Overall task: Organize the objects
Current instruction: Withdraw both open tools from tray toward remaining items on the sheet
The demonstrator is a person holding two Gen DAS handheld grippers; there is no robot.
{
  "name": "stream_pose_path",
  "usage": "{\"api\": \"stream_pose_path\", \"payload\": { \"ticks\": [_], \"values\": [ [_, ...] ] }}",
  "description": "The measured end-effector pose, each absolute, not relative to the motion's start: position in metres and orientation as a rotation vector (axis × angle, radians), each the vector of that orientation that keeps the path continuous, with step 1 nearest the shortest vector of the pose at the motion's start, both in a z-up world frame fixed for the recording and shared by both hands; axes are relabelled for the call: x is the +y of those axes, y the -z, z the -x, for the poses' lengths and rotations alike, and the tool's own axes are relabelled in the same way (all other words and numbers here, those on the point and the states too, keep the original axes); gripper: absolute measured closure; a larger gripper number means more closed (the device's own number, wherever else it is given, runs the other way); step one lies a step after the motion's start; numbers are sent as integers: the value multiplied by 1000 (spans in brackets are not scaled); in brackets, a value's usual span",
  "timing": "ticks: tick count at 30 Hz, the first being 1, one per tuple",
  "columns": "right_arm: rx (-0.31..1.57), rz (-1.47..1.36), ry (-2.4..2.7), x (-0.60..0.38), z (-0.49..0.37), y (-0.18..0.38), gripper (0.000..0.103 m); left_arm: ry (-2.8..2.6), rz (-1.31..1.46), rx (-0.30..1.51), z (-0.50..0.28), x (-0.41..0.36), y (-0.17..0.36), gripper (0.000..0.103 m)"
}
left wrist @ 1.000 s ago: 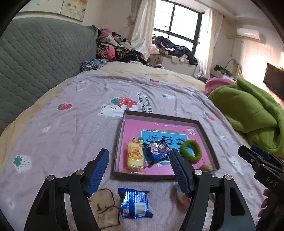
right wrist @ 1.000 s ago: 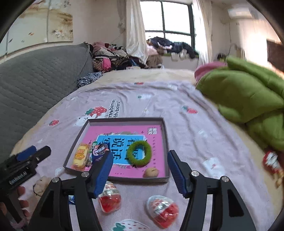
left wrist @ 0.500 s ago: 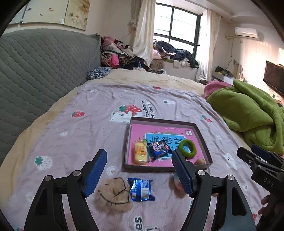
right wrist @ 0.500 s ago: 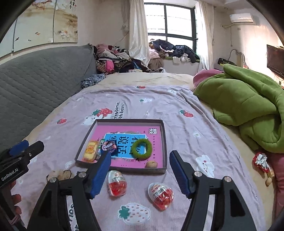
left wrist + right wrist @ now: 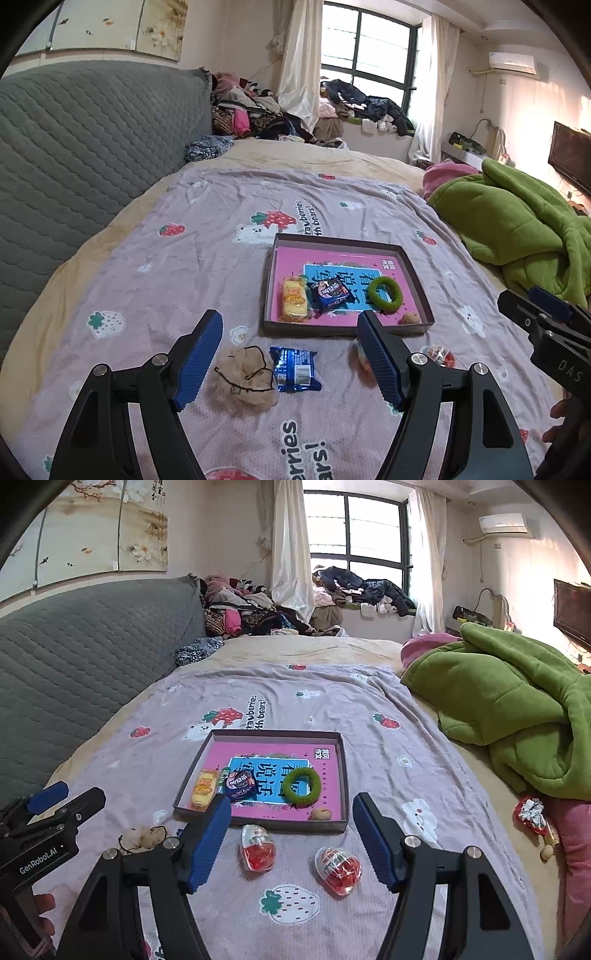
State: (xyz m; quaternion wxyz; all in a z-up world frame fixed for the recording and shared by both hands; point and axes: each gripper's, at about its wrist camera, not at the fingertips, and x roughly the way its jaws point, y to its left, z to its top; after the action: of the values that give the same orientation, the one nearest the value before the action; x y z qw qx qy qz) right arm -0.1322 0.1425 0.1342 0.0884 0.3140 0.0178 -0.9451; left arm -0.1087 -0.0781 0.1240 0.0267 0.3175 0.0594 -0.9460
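On the lilac strawberry-print bedspread (image 5: 177,273), both grippers had drawn back, empty.
Left wrist: left gripper (image 5: 290,354) released; blue foil snack packet (image 5: 296,369) and beige hair net (image 5: 243,380) between its jaws, shallow pink-lined box (image 5: 413,275) beyond. Right wrist: right gripper (image 5: 291,843) released; two clear red-filled egg capsules (image 5: 258,847) between its jaws, unsorted.

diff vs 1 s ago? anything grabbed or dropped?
Both grippers pulled back and up from the tray; it now sits farther off. Left gripper and right gripper stayed open and empty. Nothing grabbed or released; tray contents and the loose items on the blanket unchanged.
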Motion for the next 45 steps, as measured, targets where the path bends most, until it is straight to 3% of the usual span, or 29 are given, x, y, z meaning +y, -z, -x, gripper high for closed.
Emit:
{"api": "stream_pose_path", "payload": {
  "ticks": [28,45],
  "values": [
    [101,-854,2819,136,54,-174,35,2930,-912,150,30,-80,-161,26],
    [142,-928,2778,131,30,-144,35,2900,-1015,123,1,-80,-126,26]
  ]
}}
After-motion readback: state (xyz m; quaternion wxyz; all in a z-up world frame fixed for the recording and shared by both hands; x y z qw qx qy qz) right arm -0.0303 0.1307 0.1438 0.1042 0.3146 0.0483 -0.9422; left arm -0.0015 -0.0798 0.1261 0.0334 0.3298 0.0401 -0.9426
